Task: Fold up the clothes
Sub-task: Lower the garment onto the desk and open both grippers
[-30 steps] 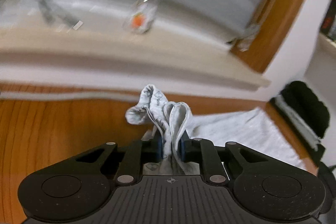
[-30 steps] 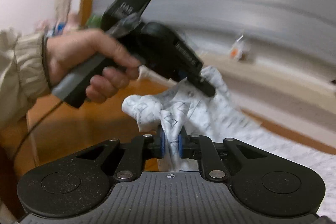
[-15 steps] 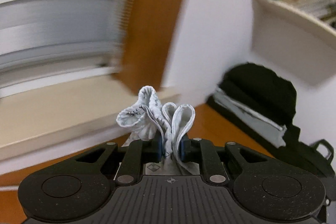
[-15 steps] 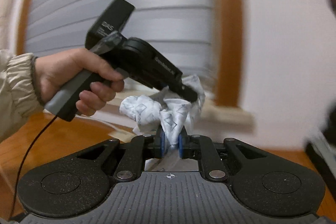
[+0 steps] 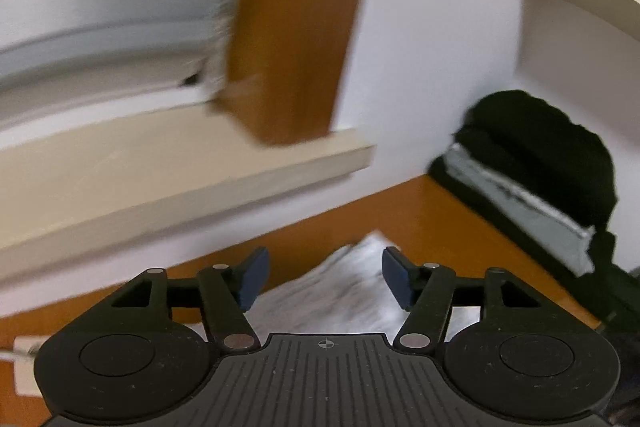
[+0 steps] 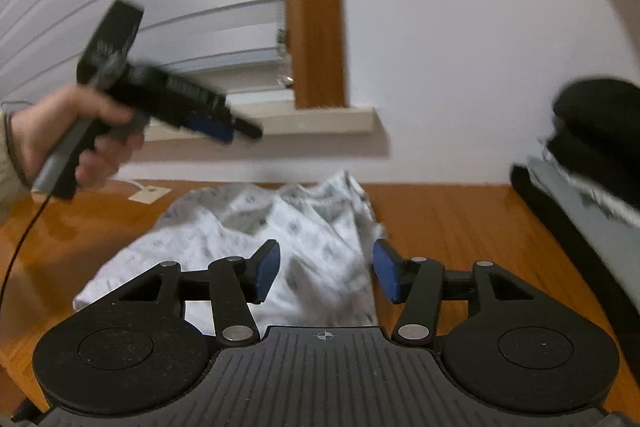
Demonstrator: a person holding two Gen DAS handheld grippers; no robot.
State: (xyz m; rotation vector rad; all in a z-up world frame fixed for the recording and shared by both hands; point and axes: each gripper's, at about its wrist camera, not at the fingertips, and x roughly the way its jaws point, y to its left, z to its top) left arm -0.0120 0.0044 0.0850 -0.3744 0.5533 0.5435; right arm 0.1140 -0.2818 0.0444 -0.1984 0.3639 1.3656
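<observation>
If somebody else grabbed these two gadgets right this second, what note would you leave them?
Left hand-held gripper: jaws opening, nothing pinched; the cloth lies below them.
Right hand-held gripper: jaws opening too, nothing held.
The white patterned garment lies rumpled on the wooden table, in front of the window sill. A stack of dark and grey folded clothes sits at the right.
Done: garment set down, free of both grippers.
Left: probably smooth it, finish folding and add it to the stack.
</observation>
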